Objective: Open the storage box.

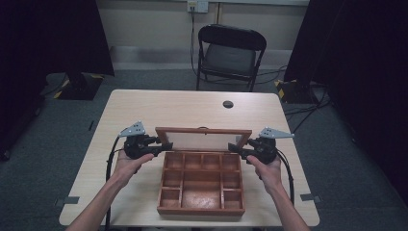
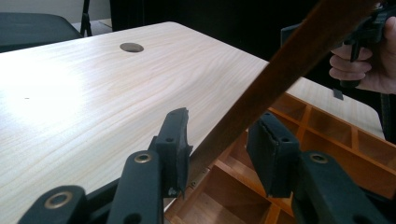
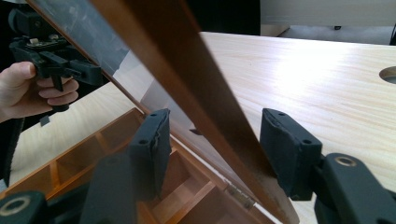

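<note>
A wooden compartment box (image 1: 201,210) sits on the table near its front edge. Its glass-paned lid (image 1: 202,140) is raised and leans back. My left gripper (image 1: 166,146) is at the lid's left side; in the left gripper view (image 2: 223,116) both jaws press the lid frame (image 2: 289,65). My right gripper (image 1: 234,148) is at the lid's right side; in the right gripper view (image 3: 215,114) its jaws straddle the lid frame (image 3: 187,70) with a gap on the glass side. The box's empty compartments (image 2: 327,126) (image 3: 93,149) lie below the lid.
The light wooden table (image 1: 144,110) stretches bare behind the box, with a round cable hole (image 1: 228,104) at the back. A black folding chair (image 1: 230,53) stands beyond the far edge. Dark curtains hang at both sides.
</note>
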Action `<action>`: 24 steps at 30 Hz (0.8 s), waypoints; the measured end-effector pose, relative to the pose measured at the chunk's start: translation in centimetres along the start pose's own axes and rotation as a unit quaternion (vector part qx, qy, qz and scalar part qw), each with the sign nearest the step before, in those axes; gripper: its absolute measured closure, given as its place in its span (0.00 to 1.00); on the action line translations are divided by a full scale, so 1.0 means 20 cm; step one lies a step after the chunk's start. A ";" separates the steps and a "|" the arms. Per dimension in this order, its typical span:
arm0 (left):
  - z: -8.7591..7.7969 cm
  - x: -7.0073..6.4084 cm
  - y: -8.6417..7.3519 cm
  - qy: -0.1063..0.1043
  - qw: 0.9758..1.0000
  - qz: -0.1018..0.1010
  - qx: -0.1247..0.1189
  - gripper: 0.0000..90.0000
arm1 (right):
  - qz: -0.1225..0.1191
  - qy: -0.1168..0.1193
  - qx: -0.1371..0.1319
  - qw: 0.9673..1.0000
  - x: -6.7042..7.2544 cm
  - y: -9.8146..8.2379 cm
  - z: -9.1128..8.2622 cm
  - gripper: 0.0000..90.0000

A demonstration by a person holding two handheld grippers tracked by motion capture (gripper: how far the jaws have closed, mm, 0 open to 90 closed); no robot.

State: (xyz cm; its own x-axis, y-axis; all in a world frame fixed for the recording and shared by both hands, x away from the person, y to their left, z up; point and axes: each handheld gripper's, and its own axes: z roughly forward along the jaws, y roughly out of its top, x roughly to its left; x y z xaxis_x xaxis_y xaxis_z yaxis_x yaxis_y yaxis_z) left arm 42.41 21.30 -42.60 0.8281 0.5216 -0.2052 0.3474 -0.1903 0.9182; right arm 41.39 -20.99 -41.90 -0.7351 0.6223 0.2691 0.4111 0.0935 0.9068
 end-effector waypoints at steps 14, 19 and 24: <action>0.02 0.04 0.03 0.011 1.000 -0.004 0.012 0.70 | 0.007 -0.006 0.001 1.000 -0.05 0.02 0.05 0.51; 0.03 0.06 0.03 0.014 1.000 -0.014 0.008 0.72 | 0.013 -0.012 0.000 1.000 -0.08 0.04 0.08 0.52; 0.05 0.09 0.04 0.017 1.000 -0.014 0.016 0.74 | 0.020 -0.018 -0.005 1.000 -0.10 0.03 0.09 0.54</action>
State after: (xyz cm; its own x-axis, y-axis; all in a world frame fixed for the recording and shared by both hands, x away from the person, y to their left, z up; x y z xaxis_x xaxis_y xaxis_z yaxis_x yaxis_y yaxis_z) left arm 44.59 21.22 -42.49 0.8021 0.5556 -0.2188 0.3853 -0.2016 0.9005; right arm 44.14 -20.72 -42.42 -0.6980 0.6530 0.2941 0.4344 0.0596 0.8987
